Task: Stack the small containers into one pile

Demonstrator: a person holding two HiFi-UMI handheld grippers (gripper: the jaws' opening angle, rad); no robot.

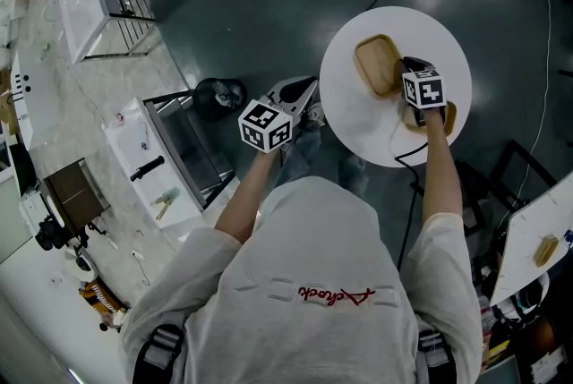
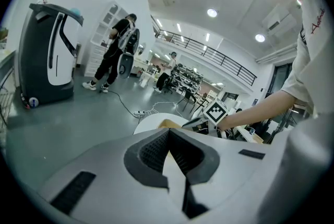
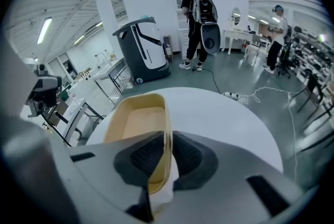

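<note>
Tan, smooth and matt: two shallow oblong containers with rounded corners, both on a round white worktop (image 1: 358, 127) with a plain, faintly glossy face. First container (image 1: 376, 64): lies on the far left part of the worktop. Its thin right wall stands between the ribbed dark pads of the right gripper (image 1: 410, 69), which is clamped on that wall. Second container (image 1: 445, 117): lies nearer the person by the worktop's right edge, mostly covered by the right gripper's body and marker cube (image 1: 423, 89), so only its right end shows. Whether the two containers touch is hidden. Left gripper (image 1: 303, 96): white shell with dark ridged pads, held off the worktop's left edge above the dark polished floor (image 1: 269, 6). Its jaws are closed tip to tip with nothing between them. The head view alone takes in both containers and both grippers at once. The right gripper view alone shows the grip close up, with a pad pressed on each face of the wall and the first container's hollow lying left and ahead. The left gripper view alone shows the left pads meeting, and beyond them a sliver of worktop, a tan rim and the right gripper's cube. Background: a dark grey and white machine (image 3: 143, 50) and a pale cable (image 3: 250, 95) on the floor.
</note>
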